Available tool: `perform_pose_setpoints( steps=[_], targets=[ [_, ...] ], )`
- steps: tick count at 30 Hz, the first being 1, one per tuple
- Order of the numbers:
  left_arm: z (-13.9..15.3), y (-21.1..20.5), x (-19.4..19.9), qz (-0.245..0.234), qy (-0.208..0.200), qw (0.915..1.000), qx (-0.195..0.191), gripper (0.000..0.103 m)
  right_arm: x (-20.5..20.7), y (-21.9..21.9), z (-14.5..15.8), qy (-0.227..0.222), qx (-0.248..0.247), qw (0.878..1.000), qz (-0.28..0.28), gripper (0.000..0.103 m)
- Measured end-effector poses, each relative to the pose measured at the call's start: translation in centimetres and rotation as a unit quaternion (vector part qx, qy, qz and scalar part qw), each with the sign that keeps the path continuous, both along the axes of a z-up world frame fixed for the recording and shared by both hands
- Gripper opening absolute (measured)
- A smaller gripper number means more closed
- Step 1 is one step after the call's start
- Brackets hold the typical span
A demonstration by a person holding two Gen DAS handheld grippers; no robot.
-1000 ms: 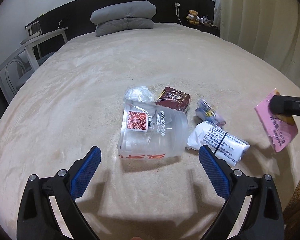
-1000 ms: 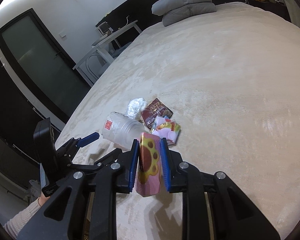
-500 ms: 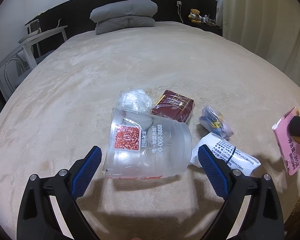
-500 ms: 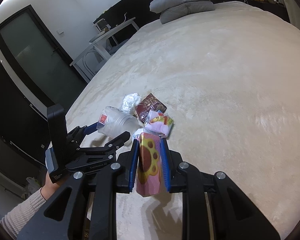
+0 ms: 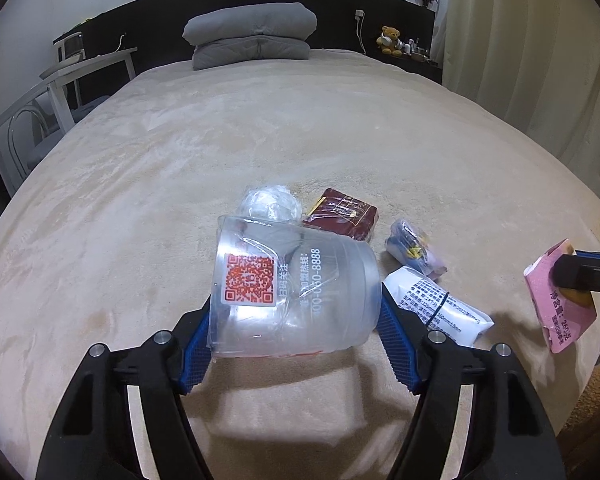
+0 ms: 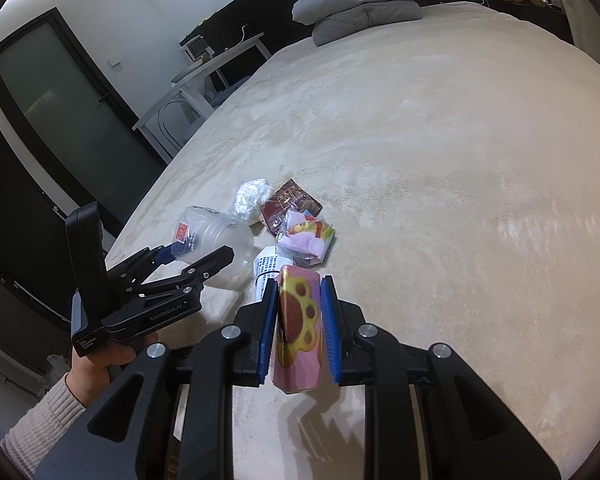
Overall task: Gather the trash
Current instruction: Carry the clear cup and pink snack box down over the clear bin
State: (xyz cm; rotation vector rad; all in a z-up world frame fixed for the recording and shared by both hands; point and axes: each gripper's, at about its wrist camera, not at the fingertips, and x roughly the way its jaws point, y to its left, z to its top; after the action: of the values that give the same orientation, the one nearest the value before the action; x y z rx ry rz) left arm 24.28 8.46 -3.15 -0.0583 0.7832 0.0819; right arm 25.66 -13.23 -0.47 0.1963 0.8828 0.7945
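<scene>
**Closing on the cup while the pink packet waits**

You are closing your left gripper (image 5: pixel 296 344) around the clear plastic cup (image 5: pixel 292 292), which is lying on its side on the beige bed cover (image 5: pixel 340 140). The blue pads are sitting at the cup's two flanks, apparently touching them, and the jaws are narrowing with the cup between them. Whether they are pressing firmly yet I cannot tell, so treat the hold as unfinished. Your right gripper (image 6: pixel 298 330) is clamped tight on the pink paw-print packet (image 6: pixel 298 332), holding it upright and clear of the bed, nearer than the pile.

The step in hand looks like the pickup of the cup. The next move is probably calling for a gentle squeeze (thin plastic like this is likely to buckle or pop out sideways), then a straight lift away from its neighbours.

The rest of the trash is lying just beyond and to the right of the cup: a crumpled clear wrapper (image 5: pixel 270 202) touching its far edge, a dark red packet (image 5: pixel 344 218) beside that, a small colourful wrapper (image 5: pixel 414 250) further right, and a white printed packet (image 5: pixel 436 308) touching the right pad's outer side.

As for containers, the cup appears empty, though glare is making that hard to confirm. No bin or bag is showing in either view.
</scene>
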Motion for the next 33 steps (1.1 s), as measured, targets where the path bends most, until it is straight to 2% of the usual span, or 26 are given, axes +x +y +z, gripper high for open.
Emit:
perform_pose_setpoints(
  steps=[14,24,33],
  targets=[
    [3.7,-2.1,-6.5,0.006,-0.055,0.9976,-0.041,0.07,-3.5,-3.4,0.5,-0.012,0.027,0.999,-0.03,0.023],
    [4.1,-4.7,-12.0,0.008,-0.076,0.9945,-0.072,0.07,-8.0,-6.1,-0.2,-0.011,0.047,0.998,-0.036,0.023],
    [3.5,-8.1,-17.7,-0.012,-0.088,0.9919,-0.091,0.07,-12.9,-9.2,-1.4,0.0,0.073,0.996,-0.057,0.023]
  ],
)
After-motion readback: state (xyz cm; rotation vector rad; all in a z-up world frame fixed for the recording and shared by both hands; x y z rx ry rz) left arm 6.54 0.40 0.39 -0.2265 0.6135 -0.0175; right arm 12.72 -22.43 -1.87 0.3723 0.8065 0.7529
